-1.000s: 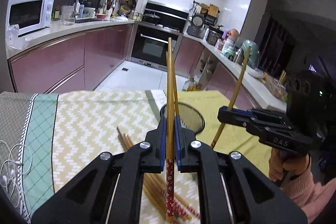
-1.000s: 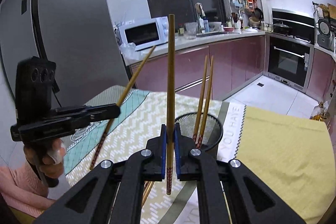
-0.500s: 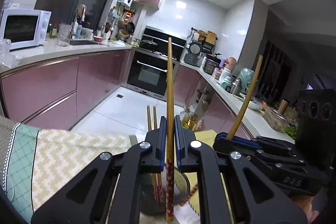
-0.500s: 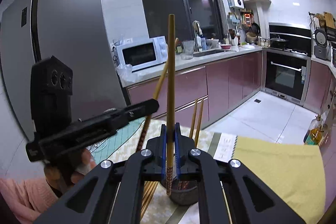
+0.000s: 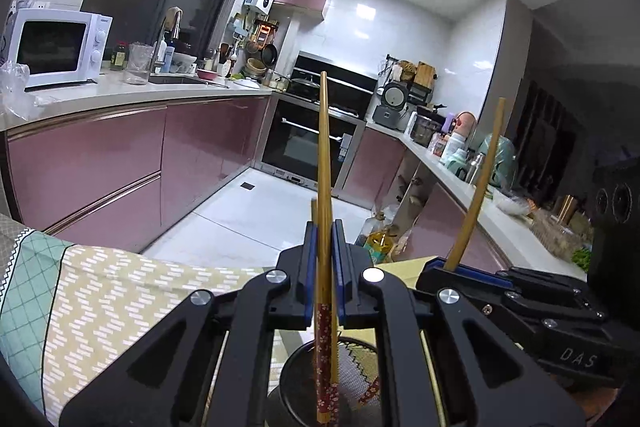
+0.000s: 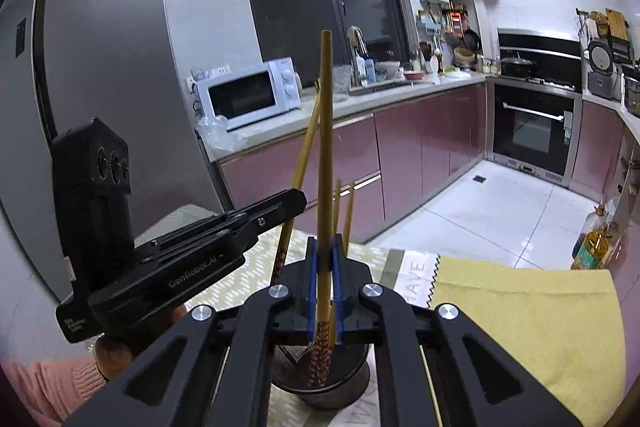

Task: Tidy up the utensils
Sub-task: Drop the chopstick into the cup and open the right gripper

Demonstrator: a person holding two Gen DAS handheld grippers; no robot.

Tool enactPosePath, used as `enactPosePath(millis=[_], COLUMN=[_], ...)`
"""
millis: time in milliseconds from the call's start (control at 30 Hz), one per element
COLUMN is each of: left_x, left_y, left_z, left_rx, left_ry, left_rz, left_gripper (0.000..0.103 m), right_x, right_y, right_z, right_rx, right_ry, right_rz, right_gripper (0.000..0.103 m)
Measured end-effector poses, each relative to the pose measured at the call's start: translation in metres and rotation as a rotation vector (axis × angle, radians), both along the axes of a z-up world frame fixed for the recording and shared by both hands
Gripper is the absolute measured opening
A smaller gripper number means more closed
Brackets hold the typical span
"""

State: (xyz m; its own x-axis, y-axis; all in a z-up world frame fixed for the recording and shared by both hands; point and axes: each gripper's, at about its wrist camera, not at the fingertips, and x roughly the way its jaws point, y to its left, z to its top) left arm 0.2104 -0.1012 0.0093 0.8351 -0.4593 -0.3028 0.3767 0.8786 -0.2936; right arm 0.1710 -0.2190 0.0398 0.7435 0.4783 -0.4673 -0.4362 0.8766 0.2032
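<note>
My left gripper (image 5: pixel 324 267) is shut on a wooden chopstick (image 5: pixel 323 187) with a red flowered end, held upright right over the black mesh holder (image 5: pixel 296 371). My right gripper (image 6: pixel 325 279) is shut on another such chopstick (image 6: pixel 325 147), its flowered end down inside the mesh holder (image 6: pixel 352 387). Two chopsticks (image 6: pixel 347 211) stand in the holder behind it. Each gripper shows in the other's view: the right one (image 5: pixel 460 273) close beside mine, the left one (image 6: pixel 280 205) just left of the holder.
The table carries a zigzag-patterned cloth (image 5: pixel 112 291) and a yellow cloth (image 6: pixel 520 307). Beyond its far edge lie the kitchen floor, pink cabinets, a microwave (image 6: pixel 244 99) and an oven (image 5: pixel 304 143).
Both grippers have moved in over the mesh holder and come close together. The right chopstick's end has gone down into the holder; the loose chopsticks on the table have left view.
</note>
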Motion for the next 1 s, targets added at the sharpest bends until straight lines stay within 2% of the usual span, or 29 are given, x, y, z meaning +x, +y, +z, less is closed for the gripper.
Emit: enactPosePath(millis=[167,400,600,733,800,867,1000], left_x=[0.002,-0.005,-0.002,0.000,0.002,0.000,-0.010], left_y=[-0.004,-0.001,-0.001,-0.002,-0.002,-0.003,0.006], left_z=[-0.019,-0.036,-0.060,-0.064,-0.061,-0.055,-0.044], left_rx=[0.018,0.075,0.112,0.145,0.150,0.153,0.160], left_ry=[0.033,0.057,0.148,0.164,0.169,0.162,0.144], left_rz=[-0.003,-0.010,-0.044,-0.046,-0.041,-0.037,-0.030], left_gripper=[0.008,0.008,0.009,0.010,0.013,0.022,0.030], right_x=[0.006,0.012,0.020,0.027,0.027,0.025,0.020], right_y=[0.001,0.006,0.010,0.009,0.007,0.005,0.005], right_z=[-0.019,-0.030,-0.046,-0.051,-0.051,-0.050,-0.048], right_rx=[-0.024,-0.049,-0.066,-0.055,-0.045,-0.037,-0.028], right_ry=[0.050,0.104,0.168,0.190,0.190,0.183,0.168], right_rz=[-0.001,0.012,0.016,-0.010,-0.020,-0.026,-0.032], right_gripper=[0.006,0.006,0.007,0.010,0.016,0.019,0.027])
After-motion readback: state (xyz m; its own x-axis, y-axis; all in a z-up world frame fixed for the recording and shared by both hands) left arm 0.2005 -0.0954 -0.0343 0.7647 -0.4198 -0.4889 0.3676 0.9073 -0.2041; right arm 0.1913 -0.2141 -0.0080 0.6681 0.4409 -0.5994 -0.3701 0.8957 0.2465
